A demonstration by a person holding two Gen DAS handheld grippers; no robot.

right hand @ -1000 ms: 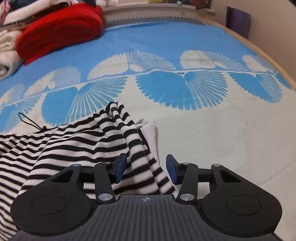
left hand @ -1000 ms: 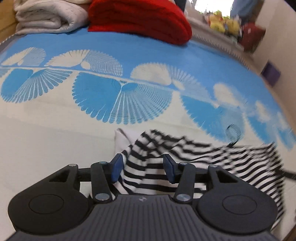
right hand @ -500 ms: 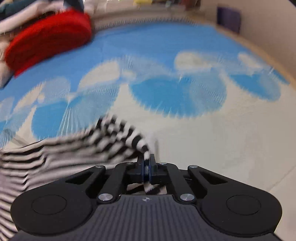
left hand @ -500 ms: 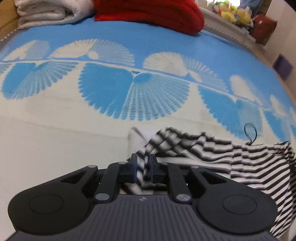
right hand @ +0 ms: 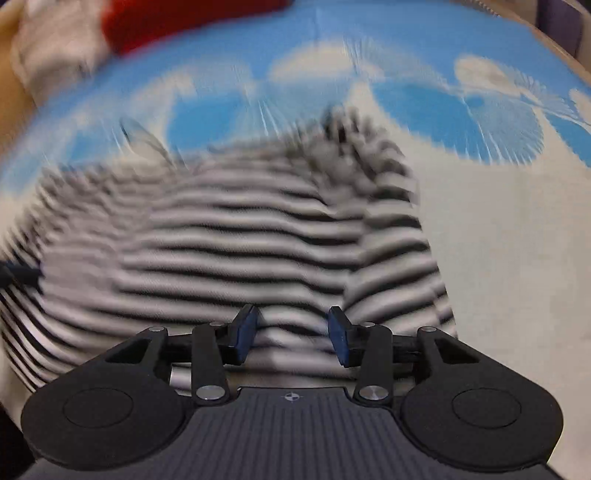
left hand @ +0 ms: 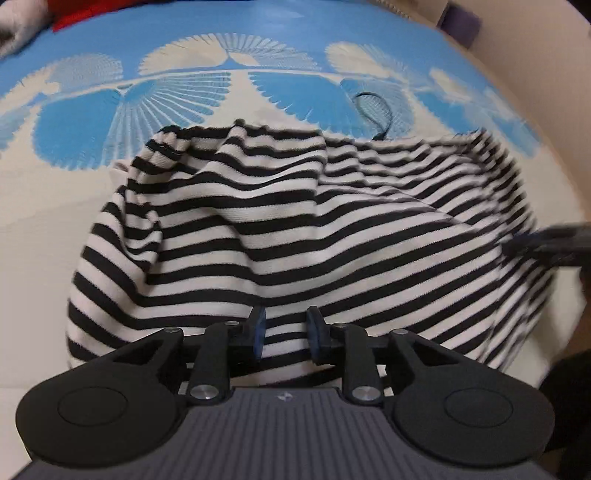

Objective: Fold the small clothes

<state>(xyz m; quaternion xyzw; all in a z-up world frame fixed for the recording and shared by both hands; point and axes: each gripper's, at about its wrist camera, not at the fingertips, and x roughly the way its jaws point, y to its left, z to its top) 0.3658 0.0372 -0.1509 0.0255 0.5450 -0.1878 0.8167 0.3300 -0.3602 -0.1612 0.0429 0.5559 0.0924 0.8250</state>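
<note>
Since half a second ago, both hand-held grippers are standing spread again, where each was pinching striped cloth; the shirt (left hand: pixel 280 229) is now lying broader and nearer in both views. Left hand-held gripper (left hand: pixel 285 334): its blue pads (left hand: pixel 258 332) are sitting apart, with striped cloth showing in the gap between them; whether the pads are touching the cloth cannot be told. Right hand-held gripper (right hand: pixel 291 334): its jaws are sitting wider apart, again with stripes showing between them, nothing pinched. The right wrist view is blurring heavily, so fine detail there cannot be read.

The shirt, black and white in horizontal stripes, is lying rumpled on the bed (left hand: pixel 48 229), on the pale near part of a sheet printed with blue and white fan shapes (left hand: pixel 177 92). Its left edge is bunching into folds, and its far edge is reaching the blue fans. A thin black loop of cord (left hand: pixel 373 110) is lying at the shirt's far edge, on the sheet. In the left wrist view the right hand-held gripper's tip (left hand: pixel 550 240) is appearing at the shirt's right edge, blurred. A red cloth (right hand: pixel 177 18) and a whitish cloth (right hand: pixel 48 51) are lying at the far left of the bed, well apart from the shirt.
</note>
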